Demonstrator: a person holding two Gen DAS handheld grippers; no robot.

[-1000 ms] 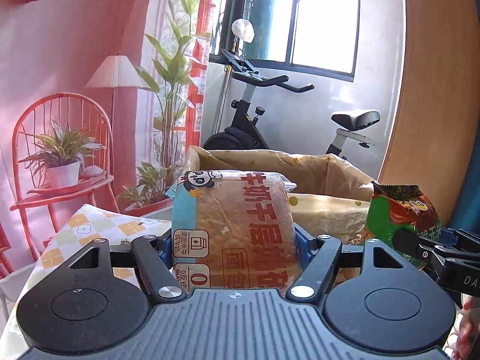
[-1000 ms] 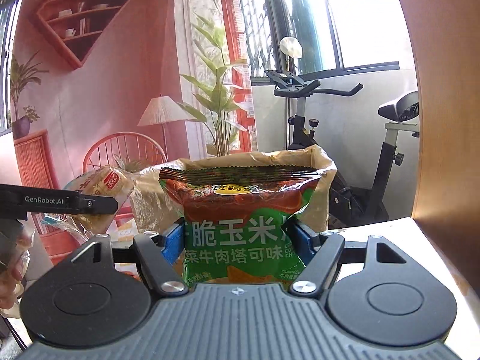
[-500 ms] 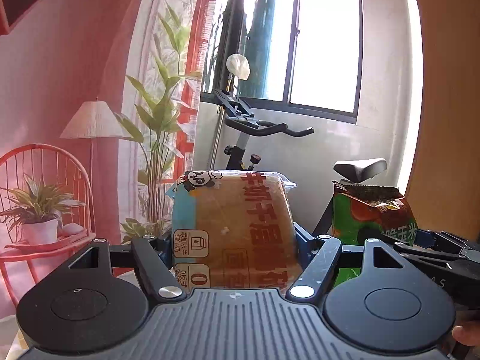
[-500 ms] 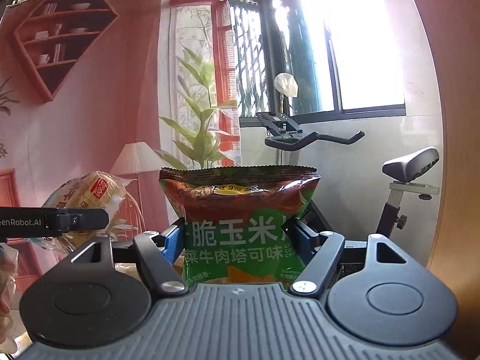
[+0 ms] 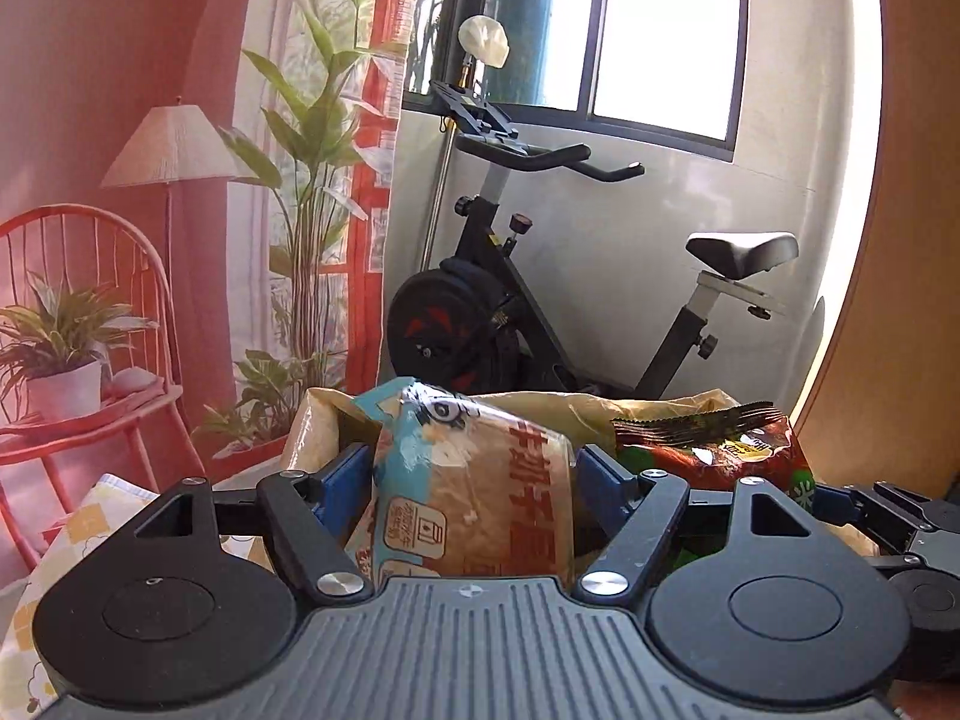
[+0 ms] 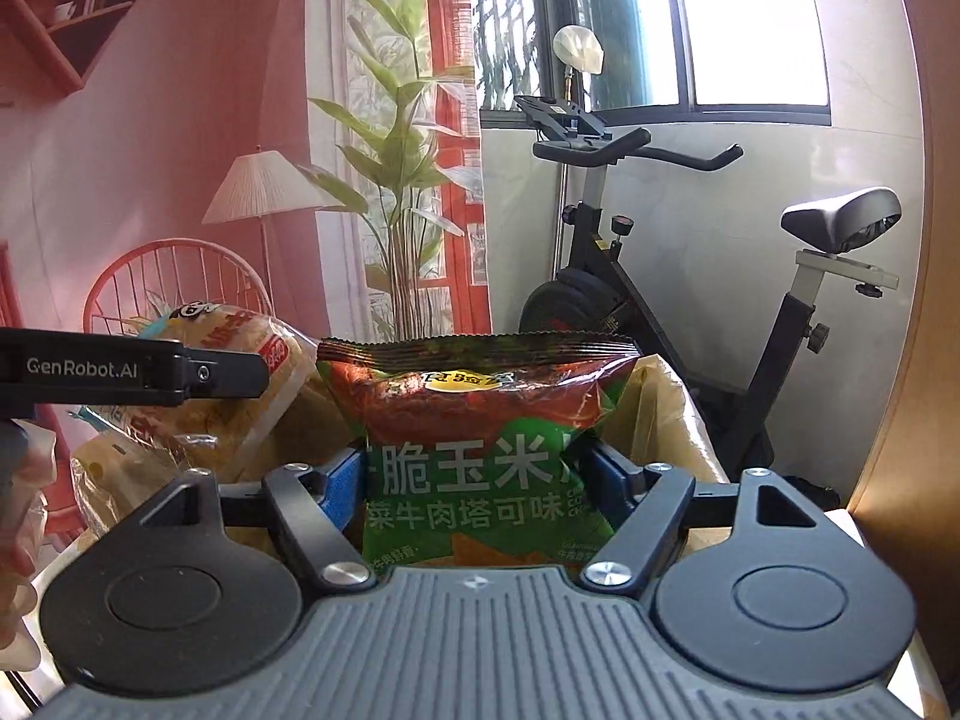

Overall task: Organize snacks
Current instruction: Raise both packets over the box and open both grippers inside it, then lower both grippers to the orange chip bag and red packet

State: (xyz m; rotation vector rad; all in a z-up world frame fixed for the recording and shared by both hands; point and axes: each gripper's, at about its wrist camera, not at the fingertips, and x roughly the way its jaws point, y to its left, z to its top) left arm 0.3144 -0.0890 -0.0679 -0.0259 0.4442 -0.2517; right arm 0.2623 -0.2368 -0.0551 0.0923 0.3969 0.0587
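Bread pack (image 5: 474,492) (left) and chips (image 6: 489,438) both clamped

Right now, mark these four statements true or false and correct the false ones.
1. The left gripper is shut on the bread package. True.
2. The right gripper is open and holds nothing. False: it is shut on the green chip bag.
3. An exercise bike stands behind the snacks, under the window. True.
4. The yellowish bag behind the chip bag is blue. False: it is yellowish tan.
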